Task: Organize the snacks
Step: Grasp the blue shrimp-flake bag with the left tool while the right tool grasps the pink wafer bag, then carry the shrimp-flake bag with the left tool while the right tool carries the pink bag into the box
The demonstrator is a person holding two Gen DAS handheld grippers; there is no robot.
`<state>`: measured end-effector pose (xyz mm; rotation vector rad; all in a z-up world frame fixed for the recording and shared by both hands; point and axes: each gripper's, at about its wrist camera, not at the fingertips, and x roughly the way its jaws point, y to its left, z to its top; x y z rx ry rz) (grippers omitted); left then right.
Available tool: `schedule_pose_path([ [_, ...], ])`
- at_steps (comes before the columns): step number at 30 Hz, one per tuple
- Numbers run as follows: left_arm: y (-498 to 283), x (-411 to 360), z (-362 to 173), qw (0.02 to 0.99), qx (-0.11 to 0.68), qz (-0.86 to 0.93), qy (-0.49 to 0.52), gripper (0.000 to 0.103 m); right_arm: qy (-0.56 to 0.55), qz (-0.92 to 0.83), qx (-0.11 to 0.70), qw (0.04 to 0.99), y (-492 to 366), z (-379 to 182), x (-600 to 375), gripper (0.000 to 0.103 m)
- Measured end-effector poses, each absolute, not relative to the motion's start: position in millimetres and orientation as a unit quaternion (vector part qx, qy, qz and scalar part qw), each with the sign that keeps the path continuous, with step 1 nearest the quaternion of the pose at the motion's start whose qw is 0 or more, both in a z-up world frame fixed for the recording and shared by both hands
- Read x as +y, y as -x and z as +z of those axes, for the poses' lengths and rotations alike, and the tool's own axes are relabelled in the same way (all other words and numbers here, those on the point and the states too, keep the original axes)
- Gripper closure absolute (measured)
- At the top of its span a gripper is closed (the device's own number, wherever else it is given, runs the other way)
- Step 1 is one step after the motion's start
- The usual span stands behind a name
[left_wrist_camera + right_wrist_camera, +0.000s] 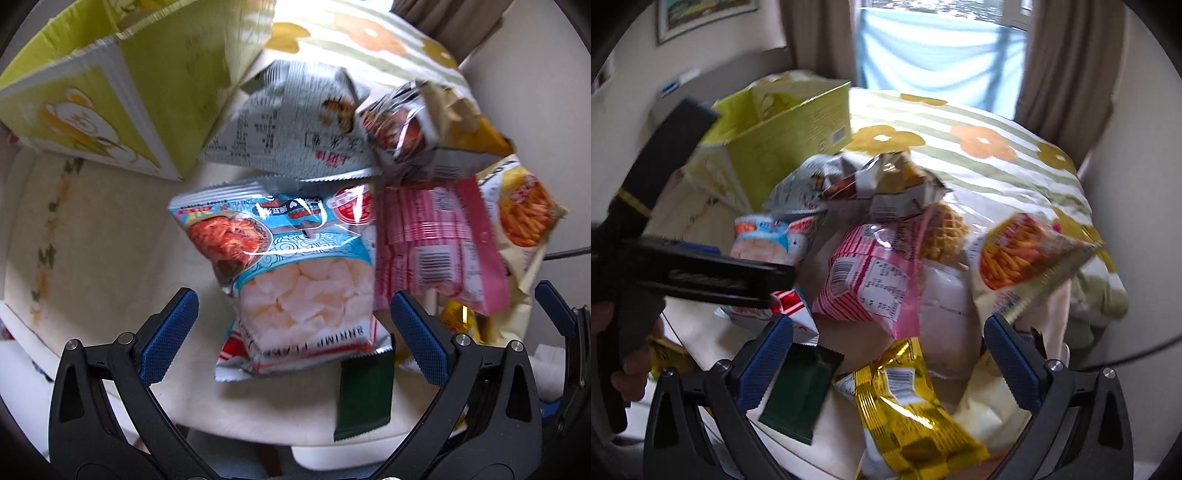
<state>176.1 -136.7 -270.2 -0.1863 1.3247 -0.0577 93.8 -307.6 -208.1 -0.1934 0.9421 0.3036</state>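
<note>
Left wrist view shows the left gripper (291, 321) with its jaws spread wide and nothing between them, and the blue shrimp-chip bag (284, 266) lies directly ahead of it, its near sealed edge reaching in between the two blue pads. The long axis of this bag runs almost straight away from the gripper, toward the green cardboard box (122, 103) that stands open further back and to the left on the pale cushion (85, 236). So the left side is clearly the nearer one for this bag, and the box lies on its side too. The right gripper (888, 354) is released as well, empty, and it hovers over the other part of the heap: the gold foil packet (908, 410) lies just in front of it, slanted across its line, with the dark green sachet (801, 391) beside its left pad and the pink striped bag (875, 280) further ahead. In my judgement the coming move is for the left gripper to advance a little and close across the bag's short width.
</note>
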Motion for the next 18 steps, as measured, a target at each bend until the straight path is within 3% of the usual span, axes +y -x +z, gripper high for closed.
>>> schedule_pose_path([
  [1,-178.0,-137.8,-274.6,0.782,0.617,-0.021,0.084,0.003,0.099,0.15,0.451,0.874,-95.5,-210.2,-305.7,0.0],
  [5,-182.4,-135.5,-283.8,0.775,0.624,-0.018,0.102,0.034,0.107,0.17,0.455,0.868,-109.8,-218.9,-300.6,0.0],
  [6,-183.9,-134.2,-285.7,0.774,0.624,-0.017,0.105,0.037,0.105,0.177,0.457,0.865,-113.4,-221.0,-300.5,0.0],
  [15,-184.9,-135.4,-280.3,0.783,0.619,-0.009,0.069,0.044,0.111,0.203,0.465,0.855,-148.5,-236.9,-302.2,0.006],
  [18,-181.6,-133.1,-279.0,0.783,0.619,-0.006,0.061,0.044,0.099,0.216,0.474,0.848,-158.2,-240.9,-302.7,0.014],
])
